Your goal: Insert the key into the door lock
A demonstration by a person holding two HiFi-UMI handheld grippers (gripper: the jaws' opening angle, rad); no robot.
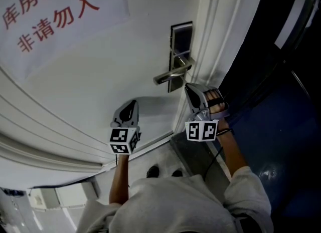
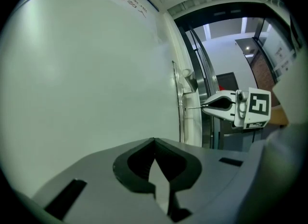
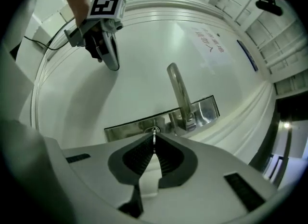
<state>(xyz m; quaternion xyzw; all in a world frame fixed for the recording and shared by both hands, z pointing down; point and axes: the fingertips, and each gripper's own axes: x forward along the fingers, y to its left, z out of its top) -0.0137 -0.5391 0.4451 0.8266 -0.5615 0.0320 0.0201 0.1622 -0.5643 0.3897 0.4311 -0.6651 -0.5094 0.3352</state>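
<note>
Left gripper [image 2: 154, 143]: jaws closed on nothing, tips together. Only the bare white door [image 2: 86, 83] lies ahead of them. It hangs idle and plays no part in the step.

Right gripper [image 3: 154, 145]: jaws pinched on the key [image 3: 154, 132], which sticks out edge-on just past their tips. The lock plate [image 3: 127, 127] lies directly ahead of the tips, with the lever handle [image 3: 179, 90] beyond and slightly right.

Progress, as a judgement: the key is picked up, brought to the lock and lined up, with its tip at or inside the keyhole. Depth cannot be told. Seating it fully and letting go remain.

Views:
- The left gripper view alone shows the thin shaft from the side, bridging the right jaws and the plate.
- The right gripper view alone shows the grip.
- The head view hides the key behind the right gripper.
</note>
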